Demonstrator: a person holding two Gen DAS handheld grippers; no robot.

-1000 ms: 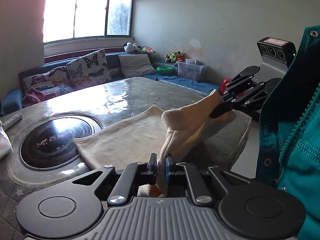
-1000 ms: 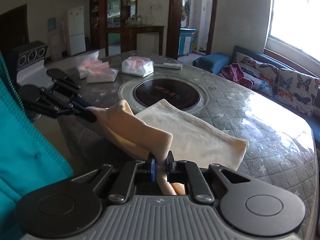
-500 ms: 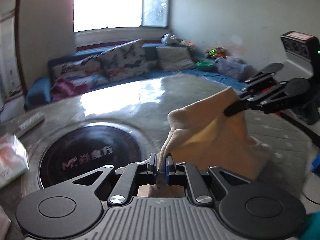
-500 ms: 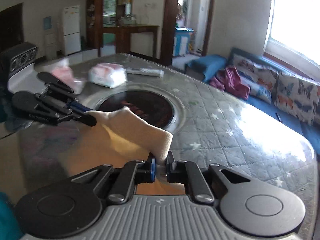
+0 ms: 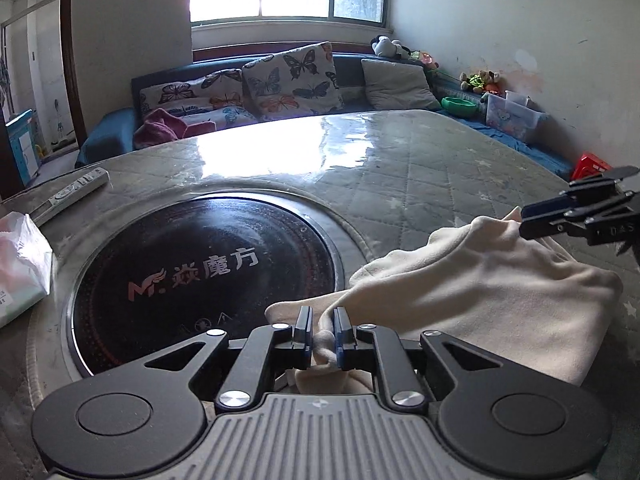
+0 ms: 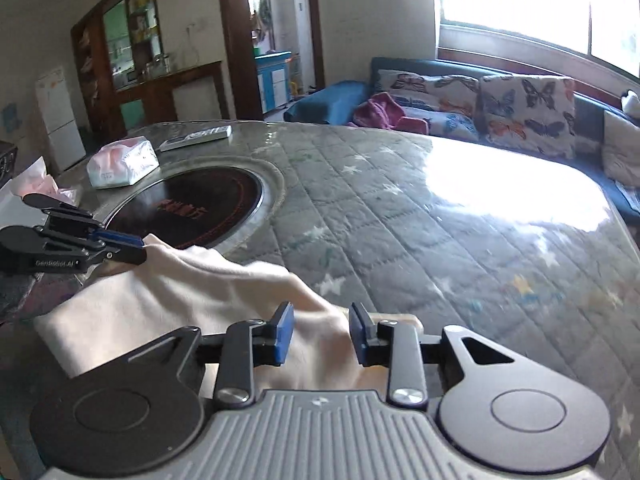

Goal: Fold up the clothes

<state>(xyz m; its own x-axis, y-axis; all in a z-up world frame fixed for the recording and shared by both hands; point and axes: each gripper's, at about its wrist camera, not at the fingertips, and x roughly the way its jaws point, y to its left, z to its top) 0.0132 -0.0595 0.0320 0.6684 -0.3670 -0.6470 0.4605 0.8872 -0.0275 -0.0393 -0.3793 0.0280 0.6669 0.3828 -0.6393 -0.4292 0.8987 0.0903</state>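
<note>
A cream fleece garment (image 5: 492, 304) is lying on the quilted, plastic-covered bench (image 5: 420, 168), directly ahead of and beneath both sets of jaws, just beside the round black induction hob (image 5: 204, 276) set into the bench top.

The left gripper (image 5: 322, 334) is sitting low over the near edge of the garment. Its jaws are slightly parted, with a small bunch of the cream fabric lying between them; whether they are gripping it firmly cannot be told. In the right wrist view, the same gripper (image 6: 138, 248) is touching a corner of the garment at its tips.

The right gripper (image 6: 320, 334) has its jaws spread wide, with the garment lying loosely between and under them, not pinched.

The garment looks soft, light and floppy, likely to sag and crease wherever it is unsupported, and to slide easily on the glossy bench cover. Corners and hemmed edges seem the best places to take hold, one per gripper, keeping the edge taut between them.

Its long axis is running roughly from one set of jaws across to the other, the free bulk lying folded over towards the viewer.
</note>
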